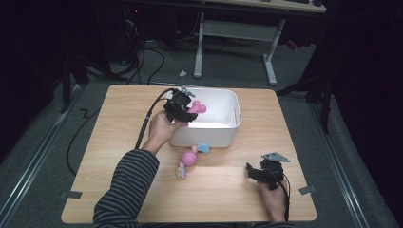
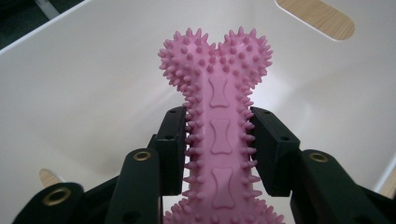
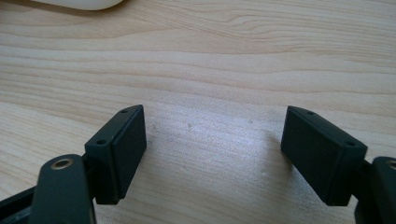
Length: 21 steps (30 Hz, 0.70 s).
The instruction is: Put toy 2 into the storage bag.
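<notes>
Left gripper (image 1: 183, 110) is clamping the pink spiky bone toy (image 2: 218, 135) mid-shaft, long axis pointing up the frame, hanging right over the white bin (image 1: 233, 124). Right gripper (image 3: 212, 154) is sitting gaping, empty, lower right.

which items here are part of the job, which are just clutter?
In the job: pink spiky bone, clamped in the left tongs; white bin under it.

Lying about: pink and blue toy on the table in front of the bin; right tongs, open and empty, over bare table.
</notes>
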Tool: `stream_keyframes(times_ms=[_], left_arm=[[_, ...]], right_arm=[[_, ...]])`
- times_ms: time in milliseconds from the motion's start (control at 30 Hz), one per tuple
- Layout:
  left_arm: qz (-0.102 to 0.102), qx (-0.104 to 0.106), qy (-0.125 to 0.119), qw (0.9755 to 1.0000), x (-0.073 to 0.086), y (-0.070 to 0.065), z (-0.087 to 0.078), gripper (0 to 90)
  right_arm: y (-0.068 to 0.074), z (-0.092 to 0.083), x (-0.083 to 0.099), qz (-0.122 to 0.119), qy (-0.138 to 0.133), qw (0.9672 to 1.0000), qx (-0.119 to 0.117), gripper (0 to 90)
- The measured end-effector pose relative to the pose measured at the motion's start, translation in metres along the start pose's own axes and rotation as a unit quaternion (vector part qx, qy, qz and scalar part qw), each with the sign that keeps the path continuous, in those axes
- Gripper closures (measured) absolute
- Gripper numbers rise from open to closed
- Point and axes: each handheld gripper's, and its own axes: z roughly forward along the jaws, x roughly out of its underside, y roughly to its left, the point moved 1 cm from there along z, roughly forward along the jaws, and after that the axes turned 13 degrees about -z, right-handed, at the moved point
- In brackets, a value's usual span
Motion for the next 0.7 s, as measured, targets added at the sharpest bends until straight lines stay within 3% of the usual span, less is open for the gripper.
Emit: stream_keyframes(times_ms=[700], left_arm=[[-0.002,-0.006,0.014,0.9999,0.0035,0.0007,0.0072,57.8]], right_arm=[[0.0001,0.0000,-0.0001,0.001,0.000,1.0000,0.000,22.5]])
